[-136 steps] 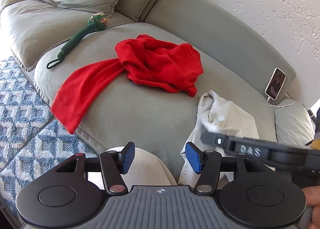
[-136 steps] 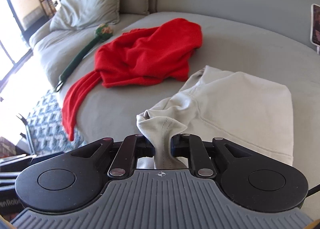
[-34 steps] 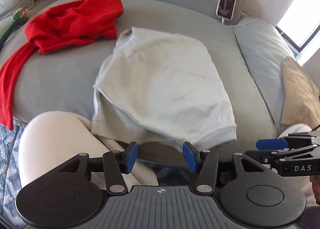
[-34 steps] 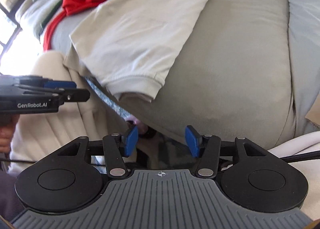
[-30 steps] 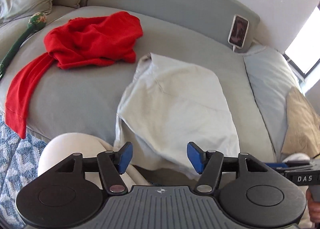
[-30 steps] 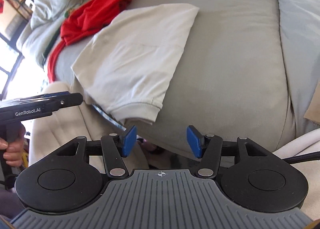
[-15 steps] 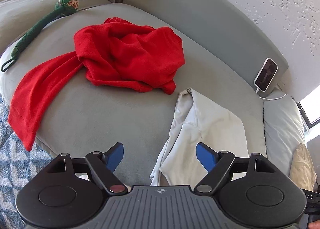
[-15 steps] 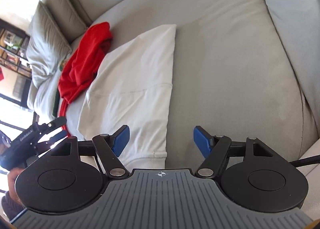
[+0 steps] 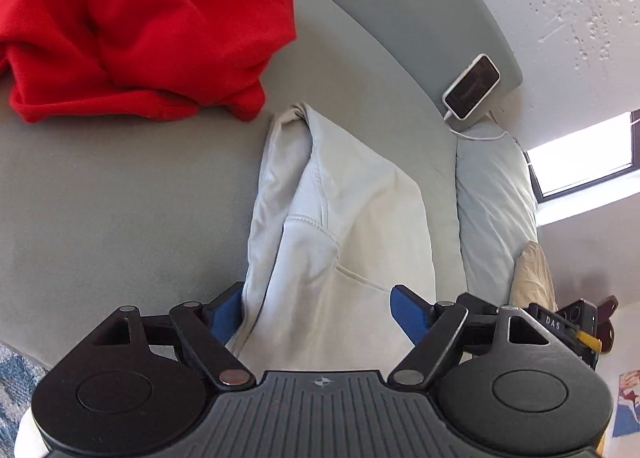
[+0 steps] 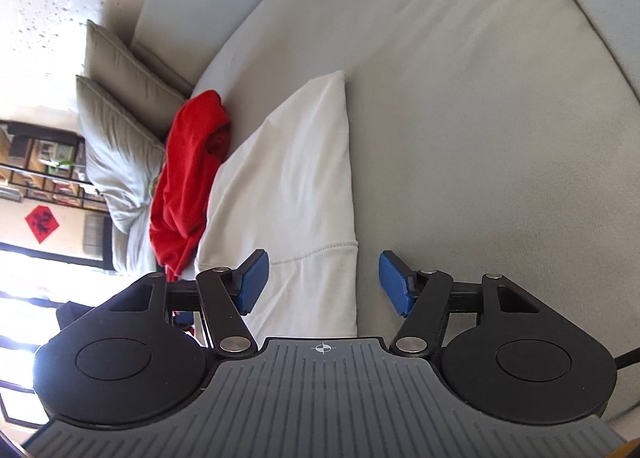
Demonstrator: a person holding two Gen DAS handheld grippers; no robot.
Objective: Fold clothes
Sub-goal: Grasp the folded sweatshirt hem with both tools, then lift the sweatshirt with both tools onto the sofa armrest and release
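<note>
1. A pale cream cotton T-shirt (image 9: 340,225) lies partly folded on the rounded grey fabric sofa seat (image 9: 120,209), its near hem running under both hand-held tools at the seat's front edge.

2. The left gripper (image 9: 316,314) hovers with its blue-padded fingers spread wide across the shirt's near end, one pad at the garment's left edge and the other over its right part; it grips nothing.

3. The right gripper (image 10: 322,282) is likewise spread, straddling the shirt's right edge, one pad over the cloth and one over bare seat; it too is empty.

4. Judged from this, the work stands between folds: the shirt has been narrowed into a long panel, and both tools appear poised to take the near hem.

5. The next move likely calls for each tool to close on a near corner, catching every layer, then carry that end toward the far tip so the panel halves.

6. The shirt's long axis runs from the seat's front edge toward the grey backrest, its tapered far end pointing at the backrest.

7. A crumpled bright red knit garment (image 9: 136,29) lies on the seat just beyond and left of the shirt's far tip, apparently unfolded.

8. A white smartphone (image 9: 472,86) leans on the backrest, to the right of the shirt's far end.
</note>
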